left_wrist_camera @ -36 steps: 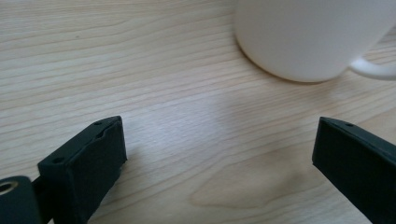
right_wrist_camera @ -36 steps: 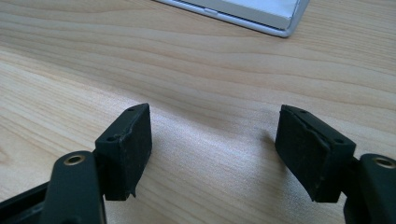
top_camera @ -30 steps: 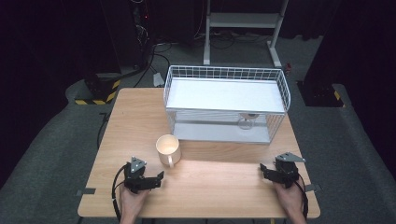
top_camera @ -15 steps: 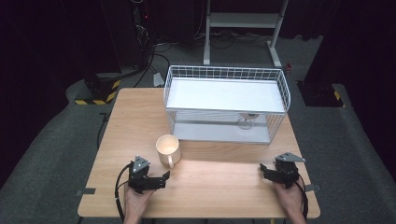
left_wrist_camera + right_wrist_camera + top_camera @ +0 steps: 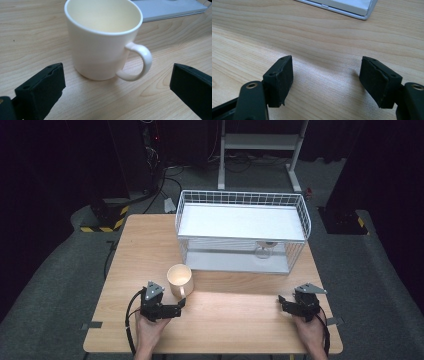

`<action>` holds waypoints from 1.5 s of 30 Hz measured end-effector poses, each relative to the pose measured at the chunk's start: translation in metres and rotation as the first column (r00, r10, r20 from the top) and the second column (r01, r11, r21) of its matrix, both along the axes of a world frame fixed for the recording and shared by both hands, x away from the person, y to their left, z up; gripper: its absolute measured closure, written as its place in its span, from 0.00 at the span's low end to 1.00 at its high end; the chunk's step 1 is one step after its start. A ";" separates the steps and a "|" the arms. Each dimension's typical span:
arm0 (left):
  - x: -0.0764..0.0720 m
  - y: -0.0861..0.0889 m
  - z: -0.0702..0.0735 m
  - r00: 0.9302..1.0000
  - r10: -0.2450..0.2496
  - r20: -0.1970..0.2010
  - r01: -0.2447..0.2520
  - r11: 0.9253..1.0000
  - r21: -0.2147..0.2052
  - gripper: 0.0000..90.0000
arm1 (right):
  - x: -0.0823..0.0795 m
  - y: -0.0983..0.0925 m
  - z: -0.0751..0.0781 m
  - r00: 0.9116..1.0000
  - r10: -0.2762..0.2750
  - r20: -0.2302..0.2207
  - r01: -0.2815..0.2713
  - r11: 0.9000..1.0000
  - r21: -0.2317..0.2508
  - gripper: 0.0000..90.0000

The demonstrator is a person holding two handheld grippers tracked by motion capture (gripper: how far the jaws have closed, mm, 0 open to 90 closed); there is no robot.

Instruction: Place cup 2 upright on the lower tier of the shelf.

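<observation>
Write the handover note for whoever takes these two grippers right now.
Left gripper: jaws have just been opening and stand wide, nothing held, aimed at the cream ceramic mug.
Right gripper: open, empty, over bare wooden table.
Mug: upright, empty, on the table in front of the white wire basket rack, handle toward the left gripper.
Done: nothing gripped yet.
Left: probably close on the mug and move it, perhaps to the rack.
</observation>
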State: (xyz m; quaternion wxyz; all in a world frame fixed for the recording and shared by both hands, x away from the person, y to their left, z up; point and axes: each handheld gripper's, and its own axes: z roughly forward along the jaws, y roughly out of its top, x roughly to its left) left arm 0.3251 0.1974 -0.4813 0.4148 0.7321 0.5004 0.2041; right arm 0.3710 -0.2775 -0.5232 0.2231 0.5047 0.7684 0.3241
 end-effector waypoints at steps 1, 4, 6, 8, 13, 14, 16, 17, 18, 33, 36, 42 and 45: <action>0.000 0.000 0.000 1.000 0.000 0.000 0.000 1.000 0.000 0.00 | 0.000 0.000 0.000 1.000 0.000 0.000 0.000 1.000 0.000 0.31; 0.005 -0.002 0.003 1.000 -0.001 -0.002 0.001 1.000 0.010 0.00 | 0.000 0.000 0.000 1.000 0.000 0.000 0.000 1.000 0.000 0.31; 0.008 -0.003 0.004 1.000 0.002 -0.005 -0.002 1.000 0.017 0.00 | 0.000 0.000 0.000 1.000 0.001 -0.001 -0.001 1.000 0.000 0.31; 0.011 -0.004 0.004 1.000 0.007 -0.005 -0.007 1.000 0.014 0.00 | 0.000 0.000 0.000 1.000 0.001 -0.001 -0.001 1.000 0.000 0.31; 0.020 -0.005 0.008 1.000 0.019 -0.005 -0.019 1.000 0.021 0.00 | 0.000 0.000 0.000 1.000 0.000 0.000 0.000 1.000 0.000 0.31; 0.021 -0.006 0.008 1.000 0.021 -0.005 -0.021 1.000 0.021 0.00 | 0.000 0.000 0.000 1.000 0.000 0.000 0.000 1.000 0.001 0.31; 0.023 -0.006 0.009 1.000 0.022 -0.007 -0.022 0.999 0.025 0.00 | 0.000 0.000 0.000 1.000 0.001 -0.001 -0.001 1.000 0.000 0.31; 0.025 -0.007 0.010 1.000 0.022 -0.007 -0.021 0.999 0.029 0.00 | 0.000 0.000 0.000 1.000 0.001 -0.001 -0.001 1.000 0.000 0.31; 0.027 -0.008 0.010 1.000 0.025 -0.004 -0.025 0.999 0.028 0.00 | 0.000 0.000 0.000 1.000 0.001 0.000 -0.001 1.000 0.000 0.31; 0.046 -0.015 0.015 1.000 0.027 -0.012 -0.026 0.998 0.056 0.01 | 0.000 0.000 0.000 1.000 -0.001 -0.001 0.001 1.000 0.001 0.31; 0.050 -0.017 0.015 1.000 0.022 -0.018 -0.021 0.998 0.059 0.01 | 0.000 0.000 0.000 1.000 -0.001 -0.001 0.001 1.000 0.001 0.31; 0.058 -0.021 0.014 0.999 0.026 -0.022 -0.024 0.997 0.075 0.02 | 0.000 0.000 0.000 1.000 -0.001 -0.002 0.001 1.000 0.002 0.30; 0.059 -0.021 0.012 0.999 0.031 -0.024 -0.029 0.997 0.076 0.03 | 0.000 0.000 0.000 1.000 -0.002 -0.001 0.002 1.000 0.002 0.30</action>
